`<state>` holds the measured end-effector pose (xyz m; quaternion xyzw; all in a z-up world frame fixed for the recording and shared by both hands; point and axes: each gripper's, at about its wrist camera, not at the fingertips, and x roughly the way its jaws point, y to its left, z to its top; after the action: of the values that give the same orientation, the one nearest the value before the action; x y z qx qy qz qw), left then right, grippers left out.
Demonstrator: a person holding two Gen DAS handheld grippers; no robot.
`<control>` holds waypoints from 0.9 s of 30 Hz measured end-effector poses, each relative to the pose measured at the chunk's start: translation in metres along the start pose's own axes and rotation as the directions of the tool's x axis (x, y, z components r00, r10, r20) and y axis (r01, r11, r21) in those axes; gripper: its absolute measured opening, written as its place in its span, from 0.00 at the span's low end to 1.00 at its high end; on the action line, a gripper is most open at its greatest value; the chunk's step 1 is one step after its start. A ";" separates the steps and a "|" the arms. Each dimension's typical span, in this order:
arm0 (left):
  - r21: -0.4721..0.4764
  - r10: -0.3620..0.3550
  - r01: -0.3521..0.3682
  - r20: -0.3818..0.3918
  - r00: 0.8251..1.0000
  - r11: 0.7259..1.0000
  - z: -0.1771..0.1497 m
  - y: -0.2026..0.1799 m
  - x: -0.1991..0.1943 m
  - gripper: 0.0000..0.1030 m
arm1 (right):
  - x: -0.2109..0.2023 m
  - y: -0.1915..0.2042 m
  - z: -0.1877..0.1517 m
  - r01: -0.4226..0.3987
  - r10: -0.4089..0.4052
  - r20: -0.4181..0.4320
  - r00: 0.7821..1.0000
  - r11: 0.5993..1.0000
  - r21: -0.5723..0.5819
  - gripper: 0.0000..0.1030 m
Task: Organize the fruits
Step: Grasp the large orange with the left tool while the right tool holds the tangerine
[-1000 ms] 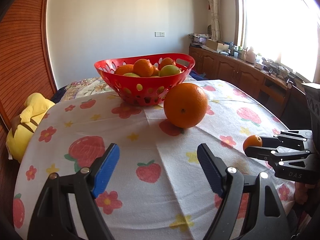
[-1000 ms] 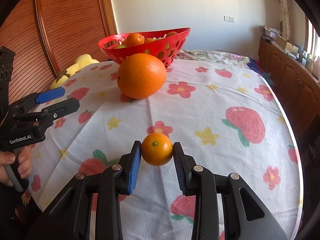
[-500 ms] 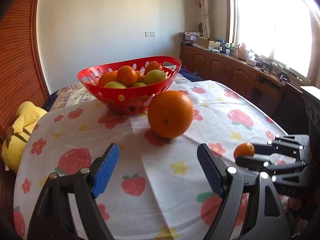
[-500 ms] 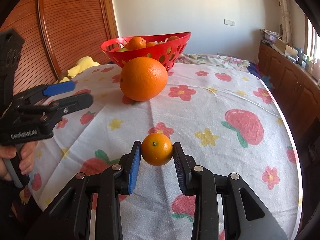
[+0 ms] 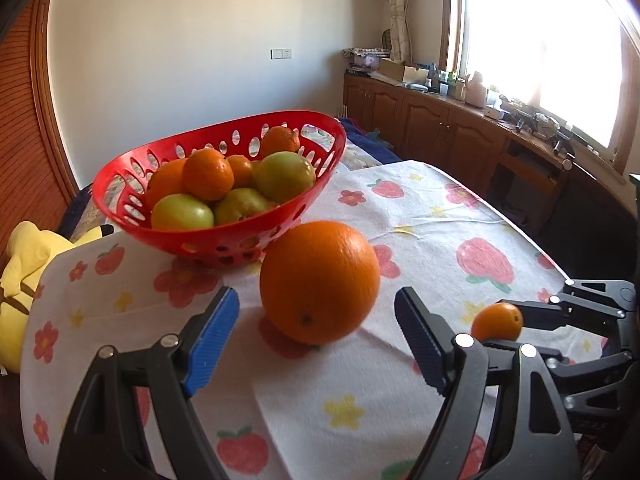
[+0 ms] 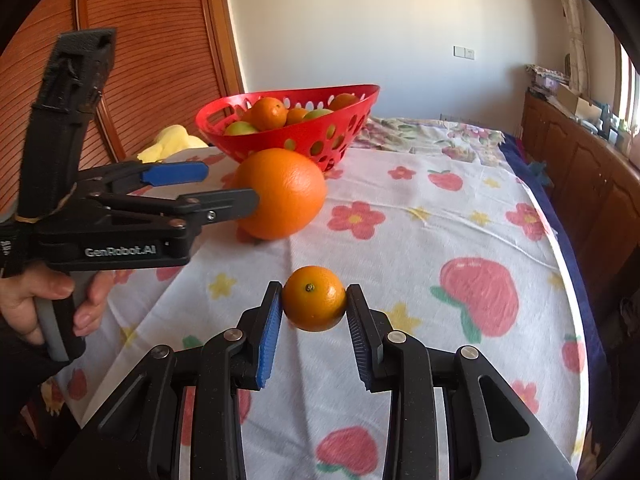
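Observation:
A large orange (image 5: 319,280) (image 6: 285,193) lies on the flowered tablecloth in front of a red perforated basket (image 5: 224,240) (image 6: 348,128) that holds several oranges and green fruits. My left gripper (image 5: 316,336) (image 6: 224,186) is open, its blue-padded fingers on either side of the large orange, close to it. My right gripper (image 6: 314,312) (image 5: 516,320) is shut on a small orange (image 6: 314,298) (image 5: 497,322) and holds it above the cloth, right of the large orange.
A yellow plush toy (image 5: 24,276) (image 6: 172,142) lies off the table's far-left edge. Wooden cabinets (image 5: 460,136) run under the window on the right. The round table edge (image 6: 568,280) curves along the right side.
My left gripper has moved forward toward the large orange, which now sits between its open fingers. My right gripper still holds the small orange, hardly moved.

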<state>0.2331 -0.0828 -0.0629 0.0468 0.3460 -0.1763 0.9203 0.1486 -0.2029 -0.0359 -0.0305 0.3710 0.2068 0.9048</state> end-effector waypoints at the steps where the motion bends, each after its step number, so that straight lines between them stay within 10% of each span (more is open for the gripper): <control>1: -0.004 0.000 0.000 -0.001 1.000 1.000 0.002 0.001 0.003 0.78 | 0.000 -0.001 0.001 -0.004 0.004 0.002 1.000 1.000 0.000 0.31; 27: -0.031 -0.039 0.037 -0.079 0.996 0.999 0.019 0.000 0.047 0.80 | 0.019 -0.023 0.008 -0.032 0.033 -0.035 0.999 0.999 0.036 0.31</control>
<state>0.2776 -0.1008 -0.0798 0.0334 0.3857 -0.1866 0.9029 0.1751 -0.2155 -0.0460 -0.0121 0.3909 0.2144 0.8950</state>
